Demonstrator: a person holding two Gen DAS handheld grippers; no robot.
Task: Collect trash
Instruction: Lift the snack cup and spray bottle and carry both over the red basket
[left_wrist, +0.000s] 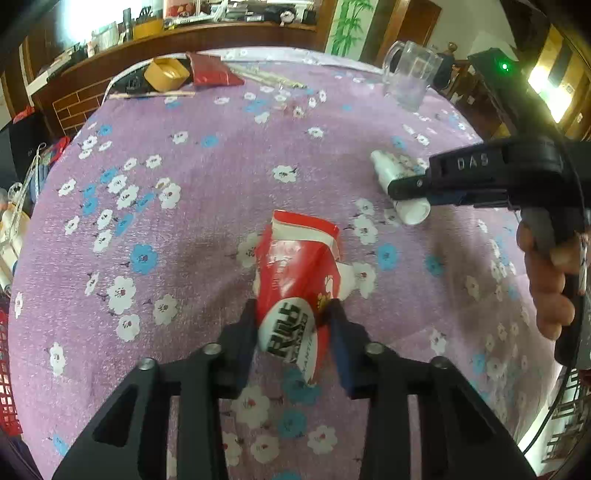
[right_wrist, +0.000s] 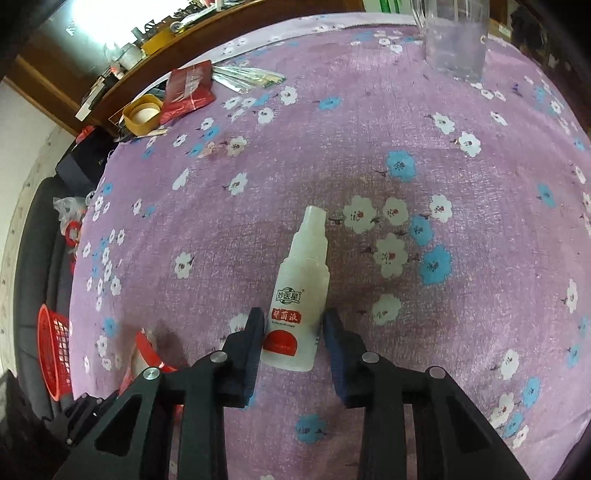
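Note:
A crumpled red and white paper packet (left_wrist: 295, 273) lies on the purple flowered tablecloth (left_wrist: 207, 192). My left gripper (left_wrist: 291, 314) is shut on its near end. A small white plastic bottle with a red label (right_wrist: 295, 306) lies on the cloth, neck pointing away. My right gripper (right_wrist: 293, 325) is shut on its lower body. In the left wrist view the right gripper (left_wrist: 410, 188) reaches in from the right over the same bottle (left_wrist: 399, 181). The red packet (right_wrist: 147, 350) shows at the lower left in the right wrist view.
A clear glass mug (left_wrist: 410, 74) stands at the far right of the table. A yellow round lid (left_wrist: 166, 74), a dark red pouch (left_wrist: 210, 70) and chopsticks (left_wrist: 273, 79) lie at the far edge. A red plastic basket (right_wrist: 55, 354) stands beside the table on the left.

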